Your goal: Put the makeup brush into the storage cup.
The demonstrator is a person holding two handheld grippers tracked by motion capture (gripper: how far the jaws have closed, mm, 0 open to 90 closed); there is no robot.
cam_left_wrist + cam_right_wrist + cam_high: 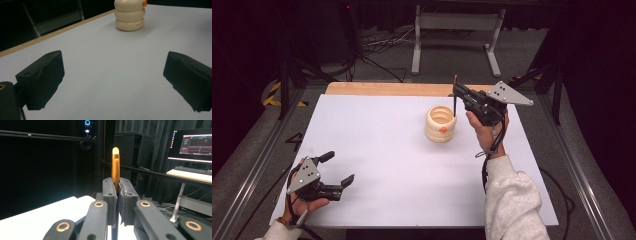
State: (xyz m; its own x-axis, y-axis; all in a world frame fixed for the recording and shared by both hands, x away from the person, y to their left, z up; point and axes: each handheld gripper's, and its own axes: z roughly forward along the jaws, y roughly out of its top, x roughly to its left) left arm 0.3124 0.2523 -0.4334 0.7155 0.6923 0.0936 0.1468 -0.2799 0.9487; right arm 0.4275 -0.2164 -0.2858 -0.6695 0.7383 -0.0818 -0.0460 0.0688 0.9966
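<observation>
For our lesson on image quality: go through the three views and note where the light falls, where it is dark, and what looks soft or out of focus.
High view: the white table is evenly lit, the surroundings dark, and the cream ribbed holder casts little shadow. Left gripper view: the near black fingers look soft and the holder is sharper. Right gripper view: the background is black, the monitor glows, and the pencil has a bright tip.

text: none legible | cream ringed holder point(129, 15) — small dark print, too tiny to read
</observation>
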